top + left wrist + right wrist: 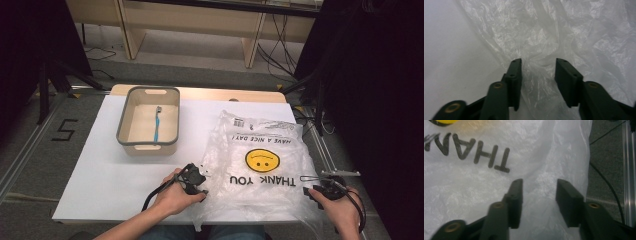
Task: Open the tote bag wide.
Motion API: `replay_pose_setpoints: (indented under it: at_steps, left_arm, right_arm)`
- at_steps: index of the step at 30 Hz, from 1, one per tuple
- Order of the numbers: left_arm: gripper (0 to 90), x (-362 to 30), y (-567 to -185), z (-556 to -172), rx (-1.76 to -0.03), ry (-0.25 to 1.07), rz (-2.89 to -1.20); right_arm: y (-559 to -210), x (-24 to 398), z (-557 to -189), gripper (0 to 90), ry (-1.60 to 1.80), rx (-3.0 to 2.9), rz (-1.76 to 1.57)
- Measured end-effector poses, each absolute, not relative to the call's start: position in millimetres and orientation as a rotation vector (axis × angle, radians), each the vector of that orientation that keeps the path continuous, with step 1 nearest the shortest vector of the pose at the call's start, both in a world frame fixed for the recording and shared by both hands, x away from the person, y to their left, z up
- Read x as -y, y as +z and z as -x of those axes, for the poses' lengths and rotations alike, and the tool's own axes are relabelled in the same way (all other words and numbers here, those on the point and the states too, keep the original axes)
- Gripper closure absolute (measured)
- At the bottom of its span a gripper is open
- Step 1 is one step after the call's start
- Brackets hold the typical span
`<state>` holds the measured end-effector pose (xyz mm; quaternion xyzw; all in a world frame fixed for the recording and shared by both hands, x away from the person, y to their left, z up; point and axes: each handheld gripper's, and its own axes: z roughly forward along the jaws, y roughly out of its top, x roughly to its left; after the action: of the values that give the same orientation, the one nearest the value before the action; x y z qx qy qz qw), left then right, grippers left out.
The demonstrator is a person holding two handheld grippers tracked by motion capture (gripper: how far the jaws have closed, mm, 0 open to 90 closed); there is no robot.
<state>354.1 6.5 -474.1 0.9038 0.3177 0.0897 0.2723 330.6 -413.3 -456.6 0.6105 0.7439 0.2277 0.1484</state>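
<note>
A crinkled clear plastic bag (260, 160) lies flat on the right half of the white table (110, 165); it bears a yellow smiley face and the words "THANK YOU" and "HAVE A NICE DAY". My left gripper (202, 182) sits at the bag's near left corner. In the left gripper view its jaws (538, 67) stand apart with a bunched fold of the bag (544, 37) between them, the pads clear of the plastic. My right gripper (312, 192) is at the bag's near right corner. Its jaws (539, 186) are also apart, straddling the bag's edge (474, 190).
A beige bin with a grey rim (121, 122) stands at the back left of the table, and a blue toothbrush (157, 125) lies inside it. The table's right edge and a metal rail (627, 170) run close beside my right gripper. Desk legs and cables are beyond the table.
</note>
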Motion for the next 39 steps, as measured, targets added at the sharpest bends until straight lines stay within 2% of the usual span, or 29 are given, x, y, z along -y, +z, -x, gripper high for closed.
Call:
replay_pose_setpoints:
  at_steps: [5,7,11,26,34,36,39]
  left_arm:
    - [80.7,-4.6,-475.2,-353.5,-0.815,0.260,-2.427]
    - [89.3,-3.9,-475.9,-353.4,-0.815,0.270,-2.422]
    - [89.7,-5.5,-474.9,-356.9,-0.827,0.274,-2.415]
    - [89.9,-18.0,-460.9,-412.1,-0.987,0.480,-2.313]
    - [89.9,-13.8,-455.1,-434.9,-1.028,0.563,-2.294]
    - [89.8,-12.7,-454.0,-437.8,-1.029,0.573,-2.288]
    - [89.8,-11.4,-453.3,-441.0,-1.031,0.588,-2.279]
  right_arm:
    - [-459.7,410.5,-331.1,85.1,0.647,-2.180,-1.778]
    - [-459.8,409.9,-331.5,90.0,0.655,-2.186,-1.790]
    - [-459.3,409.6,-330.7,90.0,0.668,-2.188,-1.795]
    - [-445.6,383.7,-329.3,89.8,0.843,-2.224,-1.669]
    - [-441.0,346.7,-333.3,42.3,0.982,-2.426,-1.278]
    - [-444.5,336.8,-333.0,35.3,0.975,-2.501,-1.199]
    - [-453.7,324.9,-333.0,30.9,0.922,-2.620,-1.089]
